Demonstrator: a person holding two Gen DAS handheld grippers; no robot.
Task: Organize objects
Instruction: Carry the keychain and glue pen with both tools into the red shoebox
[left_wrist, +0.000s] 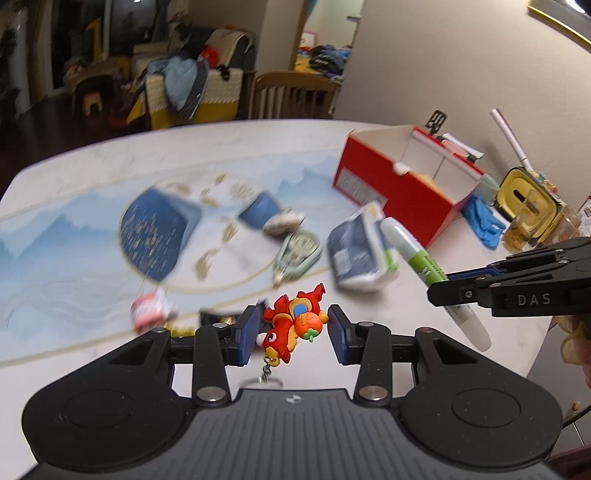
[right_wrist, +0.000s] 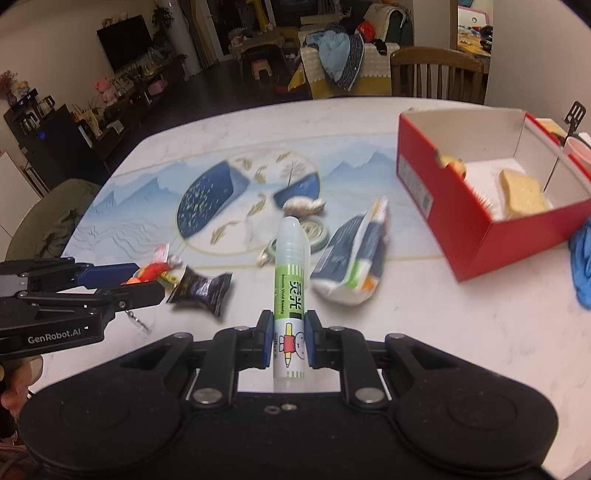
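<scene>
The left gripper (left_wrist: 291, 328) has its jaws standing wide on either side of a red parrot keychain (left_wrist: 293, 325); the toy's tail seems to touch the left blue pad while the right pad stands clear of it, though the blur makes contact hard to judge, and its chain and ring dangle below. The right gripper (right_wrist: 289, 339) has its jaws narrowed onto a green-and-white glue stick (right_wrist: 289, 291), clamped near its lower end with the capped tip pointing forward over the bench (right_wrist: 424, 332). Ahead of the glue stick on the bench lie a dark wrapped snack (right_wrist: 201, 290) near the left gripper, a blue-and-white tissue pack (right_wrist: 351, 258), a round green tape measure (right_wrist: 314, 230) and a small shell-like object (right_wrist: 303, 205), all on a blue landscape-printed mat (right_wrist: 129, 206). To the right stands an open red box (right_wrist: 461, 206) holding a yellow sponge (right_wrist: 522, 192), with a blue cloth (right_wrist: 581, 266) just beside its near corner.
</scene>
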